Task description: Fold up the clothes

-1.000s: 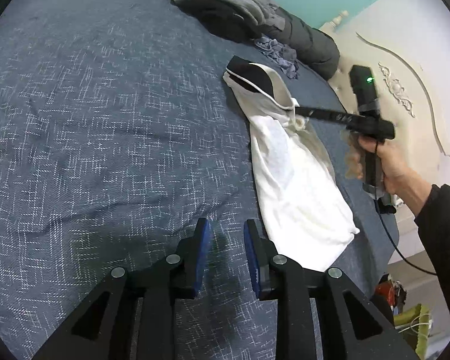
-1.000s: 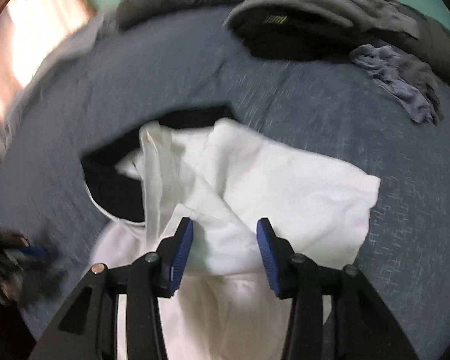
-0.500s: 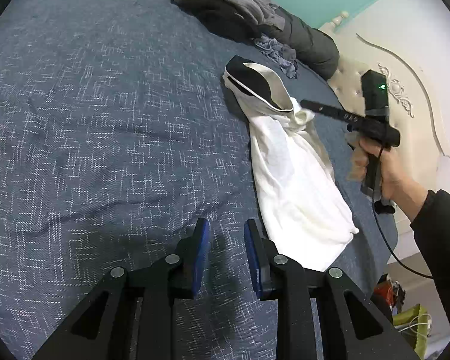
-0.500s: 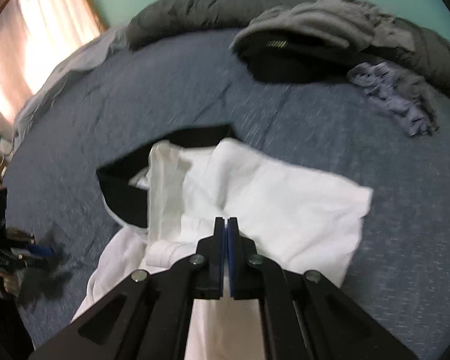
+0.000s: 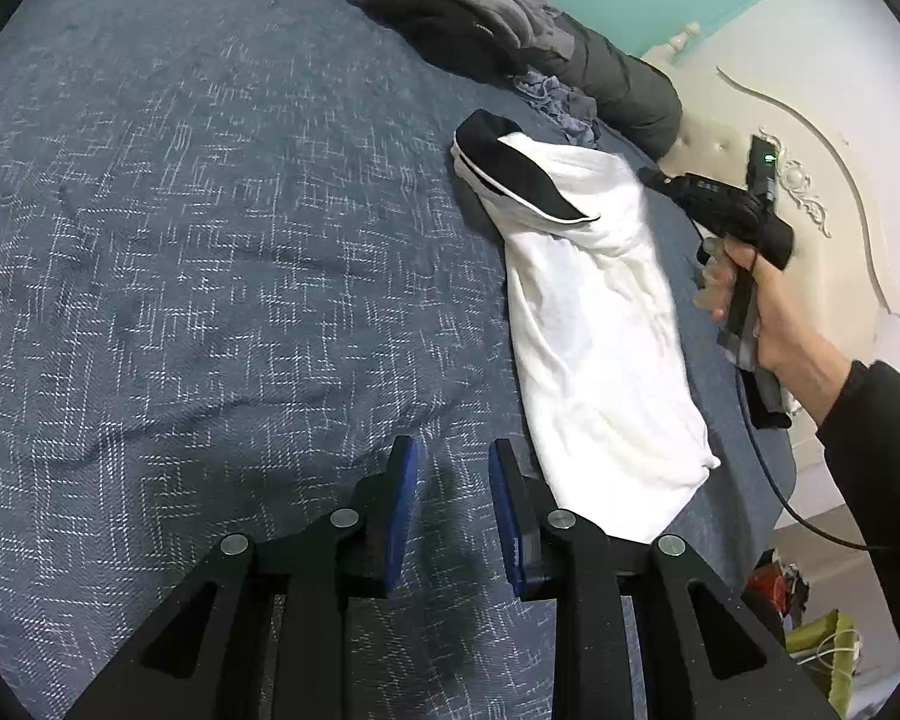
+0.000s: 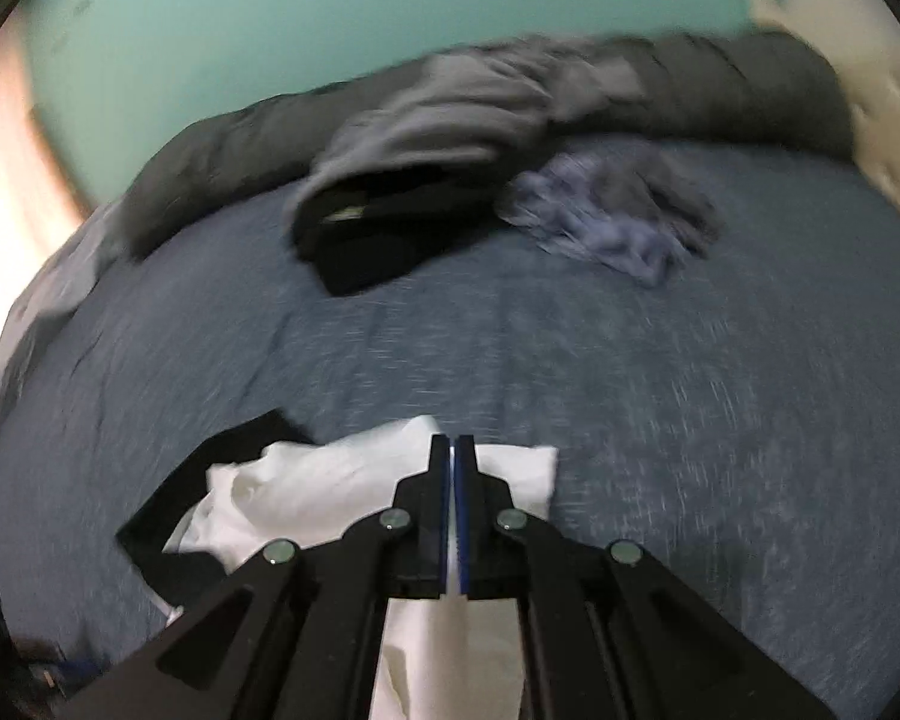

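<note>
Because the white shirt (image 5: pixel 594 324) is already narrowed into a long strip, it lies along the right side of the bed (image 5: pixel 210 240) with its black collar end far and its hem near, room left beside it for the next fold. The right gripper (image 6: pixel 452 450) has its jaws pressed together; in its own view white cloth lies right under and between the fingers, so it may be pinching a thin fold, though from the left wrist view the tips look just beside the shirt's far right edge — I cannot tell whether any fabric is truly caught. The hand (image 5: pixel 762 312) holds it angled down toward that far end, probably to bring the collar part over toward the hem.

The left gripper (image 5: pixel 453 498) hangs over bare bedspread just left of the near hem, jaws narrowly apart and holding nothing — placed, I judge, to pin or take that end when needed.

A pile of grey clothes (image 5: pixel 450 6) waits at the far side, well apart from the shirt.
</note>
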Action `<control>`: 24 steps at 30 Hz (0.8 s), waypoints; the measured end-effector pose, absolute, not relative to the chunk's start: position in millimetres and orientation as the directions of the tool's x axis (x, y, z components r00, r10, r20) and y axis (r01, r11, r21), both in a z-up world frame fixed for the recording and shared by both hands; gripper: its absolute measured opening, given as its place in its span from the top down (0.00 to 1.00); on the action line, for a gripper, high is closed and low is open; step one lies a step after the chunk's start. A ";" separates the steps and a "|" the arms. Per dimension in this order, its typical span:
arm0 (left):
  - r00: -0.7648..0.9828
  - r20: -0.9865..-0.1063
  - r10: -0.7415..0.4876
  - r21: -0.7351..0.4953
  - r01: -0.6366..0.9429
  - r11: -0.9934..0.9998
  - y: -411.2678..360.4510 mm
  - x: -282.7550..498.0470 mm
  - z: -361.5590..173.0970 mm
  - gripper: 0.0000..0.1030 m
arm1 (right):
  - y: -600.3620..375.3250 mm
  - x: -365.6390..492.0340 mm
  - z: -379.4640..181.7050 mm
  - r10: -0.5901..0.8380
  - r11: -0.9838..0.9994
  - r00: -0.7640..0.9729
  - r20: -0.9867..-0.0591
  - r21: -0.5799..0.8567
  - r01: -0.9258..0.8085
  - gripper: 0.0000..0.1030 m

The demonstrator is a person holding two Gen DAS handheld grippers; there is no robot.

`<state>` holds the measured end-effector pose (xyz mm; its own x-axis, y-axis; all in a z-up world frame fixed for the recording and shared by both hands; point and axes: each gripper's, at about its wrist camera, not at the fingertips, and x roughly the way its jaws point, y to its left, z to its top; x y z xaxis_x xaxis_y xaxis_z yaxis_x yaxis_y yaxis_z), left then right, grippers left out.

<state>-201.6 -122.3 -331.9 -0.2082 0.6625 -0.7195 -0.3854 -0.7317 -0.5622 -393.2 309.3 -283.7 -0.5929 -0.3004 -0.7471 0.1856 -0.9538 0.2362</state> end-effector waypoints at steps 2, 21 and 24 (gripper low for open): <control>-0.207 -0.721 0.661 -0.561 -0.384 -0.733 -121.1 -202.9 -332.7 0.74 | 314.7 -397.3 -294.0 -0.279 -0.960 -0.571 -0.772 0.240 0.145 0.99; -0.203 -0.725 0.658 -0.554 -0.396 -0.732 -117.1 -201.9 -332.3 0.66 | 288.9 -415.1 -325.6 -0.294 -0.950 -0.497 -0.816 0.192 0.246 0.72; -0.205 -0.725 0.657 -0.552 -0.398 -0.733 -117.5 -202.8 -331.8 0.66 | 287.8 -417.7 -329.6 -0.275 -0.953 -0.501 -0.821 0.165 0.252 0.93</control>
<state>-202.8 -117.5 -331.8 -0.2049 0.6571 -0.7254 -0.3978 -0.7331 -0.5517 -417.7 287.8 -329.6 -0.5010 -0.2746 -0.8208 0.2525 -0.9535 0.1649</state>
